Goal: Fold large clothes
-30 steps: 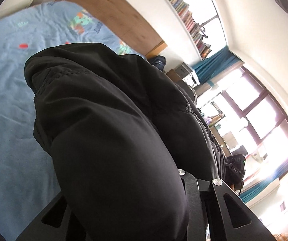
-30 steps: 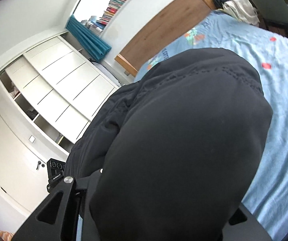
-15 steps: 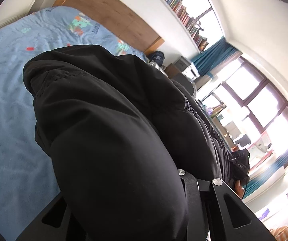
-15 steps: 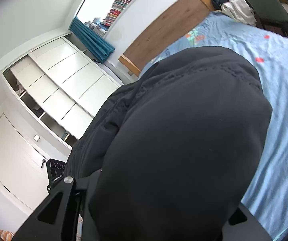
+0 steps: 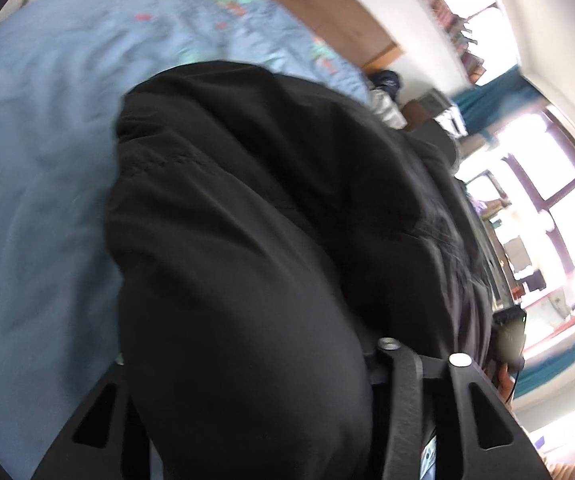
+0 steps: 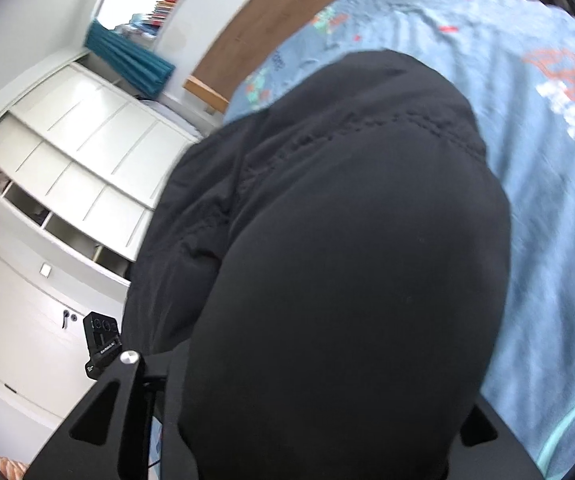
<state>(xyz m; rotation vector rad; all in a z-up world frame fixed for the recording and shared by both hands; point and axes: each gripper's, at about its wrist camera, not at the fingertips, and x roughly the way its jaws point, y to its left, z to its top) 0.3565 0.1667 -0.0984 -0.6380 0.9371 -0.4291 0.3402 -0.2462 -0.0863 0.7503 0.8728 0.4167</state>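
A large black garment [image 5: 255, 248] hangs bunched over my left gripper [image 5: 255, 364] and fills the middle of the left wrist view. The same black garment [image 6: 347, 260] drapes over my right gripper [image 6: 319, 376] in the right wrist view. Both grippers are shut on the fabric, which hides the fingertips. The garment is held up above a light blue bed cover [image 5: 35, 184], which also shows in the right wrist view [image 6: 547, 184]. The other gripper's body [image 6: 101, 344] shows at the lower left of the right wrist view.
A wooden headboard [image 5: 327, 4] stands at the bed's far end. White cabinets with drawers [image 6: 67, 184] line the wall. A bright window with teal curtains [image 5: 559, 220] and a bookshelf [image 5: 451, 16] are on the other side. A chair with clothes [image 5: 387, 96] stands beside the bed.
Both grippers have swung with the garment still held; the bed cover now takes up more of each view and the picture is motion-blurred.
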